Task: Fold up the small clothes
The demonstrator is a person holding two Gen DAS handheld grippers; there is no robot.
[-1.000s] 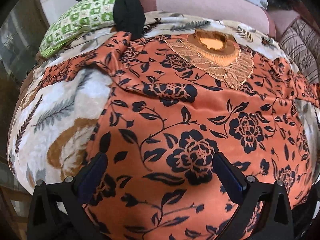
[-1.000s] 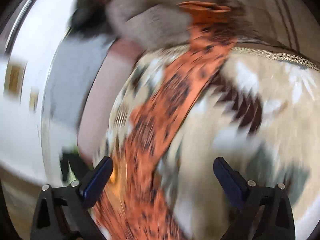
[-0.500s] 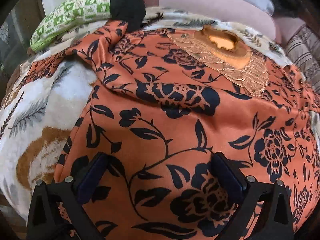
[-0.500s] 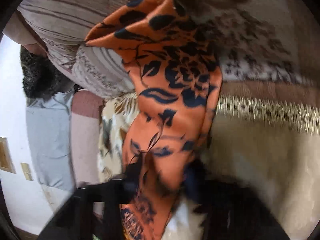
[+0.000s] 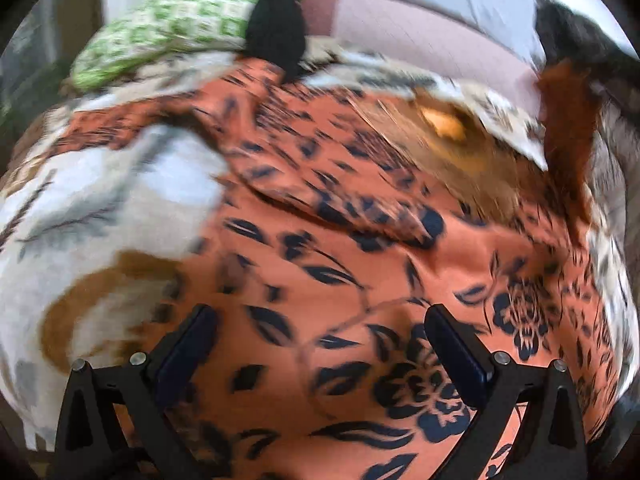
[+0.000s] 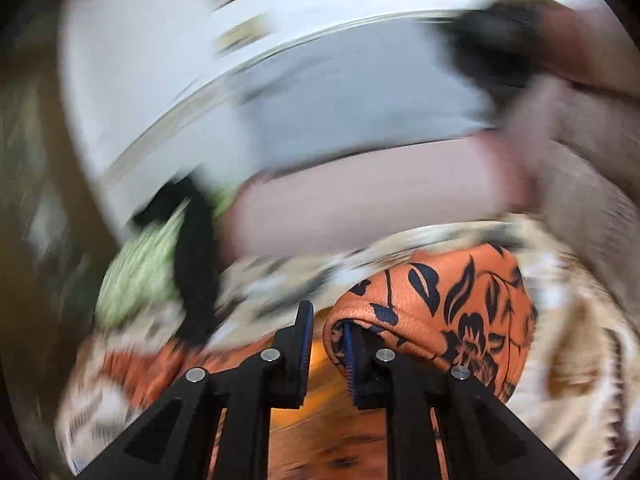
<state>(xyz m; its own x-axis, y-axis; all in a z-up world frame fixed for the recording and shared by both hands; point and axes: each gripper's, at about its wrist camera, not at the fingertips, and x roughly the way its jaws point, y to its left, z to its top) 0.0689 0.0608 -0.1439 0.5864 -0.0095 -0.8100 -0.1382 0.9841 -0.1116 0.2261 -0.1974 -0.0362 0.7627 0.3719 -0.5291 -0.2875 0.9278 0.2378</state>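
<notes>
An orange garment with a dark blue flower print (image 5: 340, 248) lies spread on a patterned blanket (image 5: 100, 208), gold-embroidered neckline (image 5: 444, 128) at the far side. My left gripper (image 5: 320, 344) is open and empty just above the lower part of the garment. In the left wrist view the right sleeve (image 5: 568, 120) stands lifted at the far right. In the right wrist view my right gripper (image 6: 326, 344) has its jaws narrowly apart; a fold of the sleeve (image 6: 440, 304) drapes over the right finger (image 6: 352, 360). Both views are blurred by motion.
A green-and-white cushion (image 5: 172, 28) with a black cloth (image 5: 276, 20) on it lies at the far left. A pink bolster (image 5: 420, 36) runs along the back. A grey-brown striped cover (image 6: 592, 208) lies to the right.
The right gripper has swung round with the sleeve, from facing the striped cover to facing the pink bolster and cushion. The left gripper has drawn back a little over the garment.
</notes>
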